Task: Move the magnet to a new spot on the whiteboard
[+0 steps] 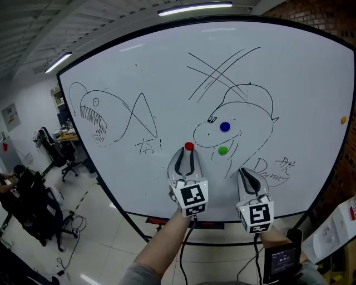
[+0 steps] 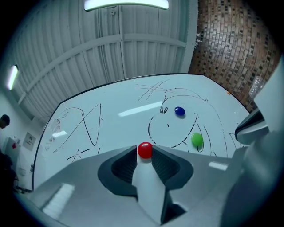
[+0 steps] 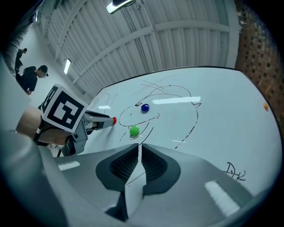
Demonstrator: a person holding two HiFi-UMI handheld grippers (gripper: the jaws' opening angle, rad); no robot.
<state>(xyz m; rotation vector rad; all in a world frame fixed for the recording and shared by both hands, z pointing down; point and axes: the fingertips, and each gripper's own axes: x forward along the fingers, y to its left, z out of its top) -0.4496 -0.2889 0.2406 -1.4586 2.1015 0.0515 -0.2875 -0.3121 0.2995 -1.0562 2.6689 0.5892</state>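
**Red magnet being flanked at the board**

The small round red magnet (image 1: 189, 146) is being kept against the large white whiteboard (image 1: 139, 67), low and central. It is flanked by the slightly spread jaws of the left gripper (image 1: 188, 152), probably for gripping or letting go. The right gripper (image 1: 248, 173), pressed together and empty, is being held aside.

One whiteboard (image 1: 311, 72). On it four magnets: one red magnet (image 1: 189, 146), one blue magnet (image 1: 225, 126), one green magnet (image 1: 222, 150), one orange magnet (image 1: 343, 119) at the far right edge. Three large drawings: one toothy fish (image 1: 111, 119), one creature's head (image 1: 245, 128), one bundle of crossed lines (image 1: 219, 69). Two small scribbles (image 1: 147, 146) of writing. Two grippers, one left gripper (image 1: 188, 153) and one right gripper (image 1: 245, 171), two jaws apiece, one marker cube (image 1: 193, 198) on each. Two ceiling lights (image 1: 194, 8) in the head view. Two people (image 3: 33, 75) far off in the right gripper view.
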